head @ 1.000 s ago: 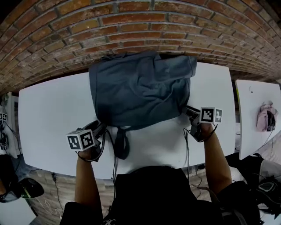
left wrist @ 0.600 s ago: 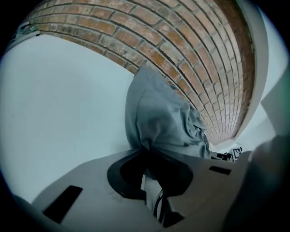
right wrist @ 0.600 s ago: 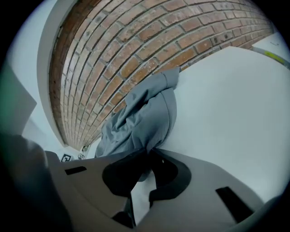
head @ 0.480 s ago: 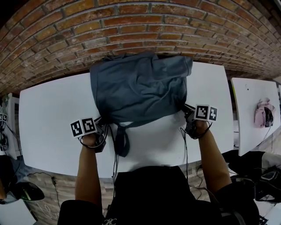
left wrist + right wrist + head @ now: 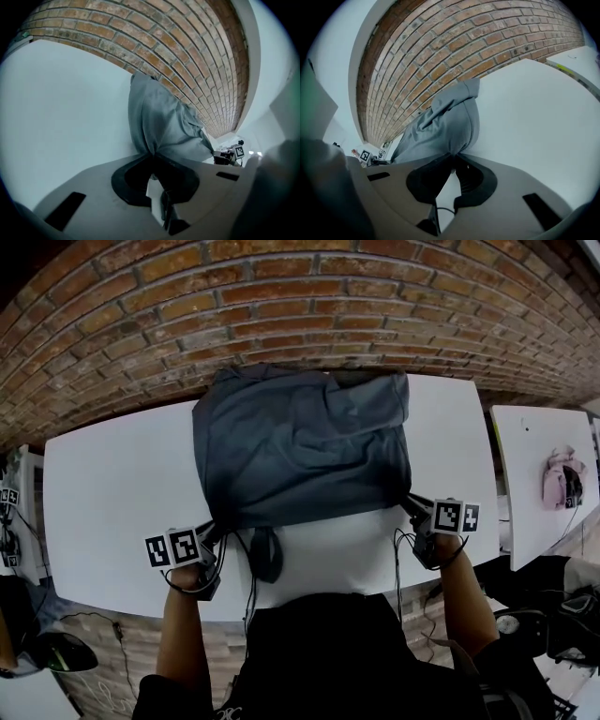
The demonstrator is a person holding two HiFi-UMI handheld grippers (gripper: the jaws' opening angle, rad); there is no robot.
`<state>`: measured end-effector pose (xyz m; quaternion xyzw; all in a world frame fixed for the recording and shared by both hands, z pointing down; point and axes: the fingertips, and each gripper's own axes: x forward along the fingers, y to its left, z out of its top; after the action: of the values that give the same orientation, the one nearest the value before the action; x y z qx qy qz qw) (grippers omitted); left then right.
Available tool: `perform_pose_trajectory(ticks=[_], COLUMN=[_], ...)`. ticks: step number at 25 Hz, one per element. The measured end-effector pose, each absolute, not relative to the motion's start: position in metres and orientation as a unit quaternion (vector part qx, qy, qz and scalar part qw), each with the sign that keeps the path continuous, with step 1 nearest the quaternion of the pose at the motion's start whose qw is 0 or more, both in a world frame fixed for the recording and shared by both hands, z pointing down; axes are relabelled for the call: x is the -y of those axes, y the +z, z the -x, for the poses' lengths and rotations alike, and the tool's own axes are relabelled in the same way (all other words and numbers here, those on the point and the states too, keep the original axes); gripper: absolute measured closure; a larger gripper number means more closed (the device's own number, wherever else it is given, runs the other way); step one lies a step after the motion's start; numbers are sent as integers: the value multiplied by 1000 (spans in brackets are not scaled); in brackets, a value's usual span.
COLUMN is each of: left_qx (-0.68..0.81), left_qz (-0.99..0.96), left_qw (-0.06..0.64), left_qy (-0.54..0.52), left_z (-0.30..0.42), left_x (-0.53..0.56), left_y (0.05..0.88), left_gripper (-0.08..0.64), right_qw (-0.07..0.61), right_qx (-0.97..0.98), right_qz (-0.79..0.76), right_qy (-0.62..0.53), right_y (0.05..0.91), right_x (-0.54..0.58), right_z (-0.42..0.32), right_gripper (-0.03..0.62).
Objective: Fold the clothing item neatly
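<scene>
A grey-blue garment lies spread on the white table, with its far edge by the brick wall. My left gripper pinches the garment's near left corner, and my right gripper pinches the near right corner. Both sets of jaws have just been closing, with cloth between them. In the left gripper view the left gripper clamps a bunch of the cloth. The right gripper shows the same grip on the fabric in its own view. A dark looped piece lies below the near hem.
The brick wall runs close behind the table. A second white table stands at the right with a pink object on it. Cables hang from both grippers over the table's near edge.
Both grippers closed on the near hem and then drew it toward the table's near edge. The garment now lies flatter and more stretched out.
</scene>
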<state>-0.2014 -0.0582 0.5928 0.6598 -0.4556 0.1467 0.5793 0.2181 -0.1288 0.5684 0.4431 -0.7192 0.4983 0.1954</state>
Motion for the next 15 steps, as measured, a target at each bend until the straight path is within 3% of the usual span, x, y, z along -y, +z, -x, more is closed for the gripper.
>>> perform_pose_trajectory(ticks=[10, 15], left_qx=[406, 405], left_qz=[-644, -659], left_qw=[611, 595], left_qy=[218, 220], left_z=[186, 181], left_x=[-68, -90], left_y=[602, 602], left_gripper=[548, 546], right_qw=[225, 217], right_qx=[676, 682], right_qz=[-418, -396], right_qy=[564, 576], right_y=[586, 584], right_x=[-2, -31], right_z=[-230, -234], right_gripper=[557, 555])
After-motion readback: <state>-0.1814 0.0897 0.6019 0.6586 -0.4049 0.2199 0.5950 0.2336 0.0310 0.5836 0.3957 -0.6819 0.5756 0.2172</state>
